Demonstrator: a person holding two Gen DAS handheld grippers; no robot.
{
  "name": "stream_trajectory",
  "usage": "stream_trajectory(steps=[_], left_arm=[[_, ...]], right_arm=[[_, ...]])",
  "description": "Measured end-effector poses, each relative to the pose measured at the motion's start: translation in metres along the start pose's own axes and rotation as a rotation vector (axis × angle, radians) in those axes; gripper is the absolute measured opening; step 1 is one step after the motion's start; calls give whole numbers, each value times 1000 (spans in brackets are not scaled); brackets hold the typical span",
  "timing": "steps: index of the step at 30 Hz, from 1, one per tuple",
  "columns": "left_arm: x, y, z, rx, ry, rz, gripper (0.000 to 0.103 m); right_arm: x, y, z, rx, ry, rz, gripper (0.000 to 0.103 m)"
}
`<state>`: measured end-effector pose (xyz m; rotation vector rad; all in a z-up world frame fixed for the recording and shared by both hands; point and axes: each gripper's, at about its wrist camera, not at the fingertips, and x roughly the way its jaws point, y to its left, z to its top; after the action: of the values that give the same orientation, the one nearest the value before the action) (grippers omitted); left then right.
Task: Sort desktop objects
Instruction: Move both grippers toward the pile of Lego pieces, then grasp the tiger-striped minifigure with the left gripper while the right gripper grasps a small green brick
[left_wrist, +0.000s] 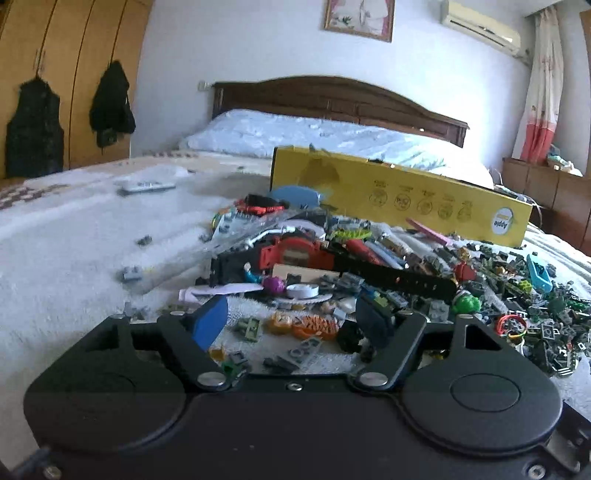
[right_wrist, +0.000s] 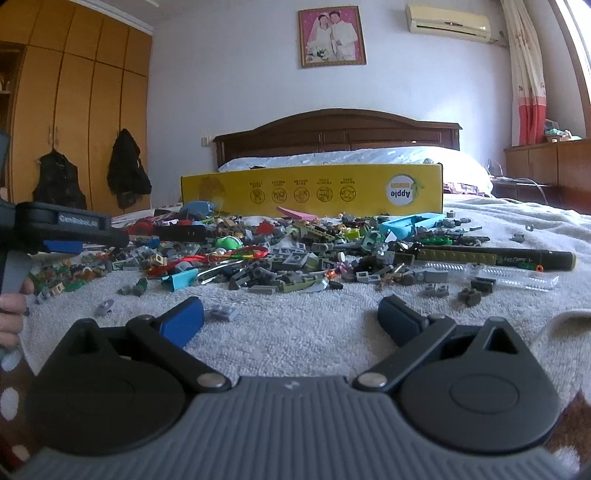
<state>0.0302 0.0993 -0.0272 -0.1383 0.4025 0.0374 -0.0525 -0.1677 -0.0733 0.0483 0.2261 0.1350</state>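
Note:
A heap of small toy bricks and odds and ends (right_wrist: 295, 254) lies on a white towel (right_wrist: 295, 332) on the bed. In the left wrist view my left gripper (left_wrist: 291, 321) is open and empty, low over the near edge of the heap, just before a red and black watch (left_wrist: 295, 254) and a white round tin (left_wrist: 302, 291). My right gripper (right_wrist: 291, 317) is open and empty over bare towel, short of the heap. The left gripper also shows at the left edge of the right wrist view (right_wrist: 62, 229). A dark green marker (right_wrist: 498, 258) lies at the right.
A long yellow box (right_wrist: 314, 194) stands behind the heap. A clear tube (right_wrist: 509, 277) lies by the marker. A remote control (left_wrist: 147, 187) lies on the bed at the far left. Pillows and a wooden headboard (right_wrist: 332, 129) are behind.

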Motion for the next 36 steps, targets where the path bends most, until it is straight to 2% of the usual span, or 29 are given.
stream_trajectory(steps=[2,5,7,10,13,16,19,24,26,28,31,36], left_arm=[[3,-1,1,8,13,-7,71],[8,-11,-1,78,38,-16,71],[8,-18,-4,116,38,-24,62],[5,-22,-6,128,38,-65,57],[2,-23,-6,115,25,-82,58],[1,-24,-6,124,17,-75,66],[0,-27,-6,148,5,-51,71],[8,-33,-6,201,31,-15,69],[12,-34,-5,201,47,-23,65],[12,-35,-4,207,54,-55,44],[7,-39,-5,213,56,-136,41],[-1,-45,-6,179,57,-221,42]], right_arm=[[0,0,-1,-2,-3,-2,103],[0,1,-1,-1,-5,-3,103],[0,1,-1,-2,-6,-3,103],[-1,1,-1,-3,-8,-5,103],[-1,2,-1,-3,-8,-5,103],[-1,2,-1,-4,-8,-5,103],[-1,2,-1,-5,-11,-6,103],[0,2,-1,-6,-13,-6,103],[-1,2,-2,-6,-13,-6,103],[-1,2,-2,-6,-14,-6,103],[0,2,-2,-7,-14,-7,103],[-1,2,-2,-7,-14,-7,103]])
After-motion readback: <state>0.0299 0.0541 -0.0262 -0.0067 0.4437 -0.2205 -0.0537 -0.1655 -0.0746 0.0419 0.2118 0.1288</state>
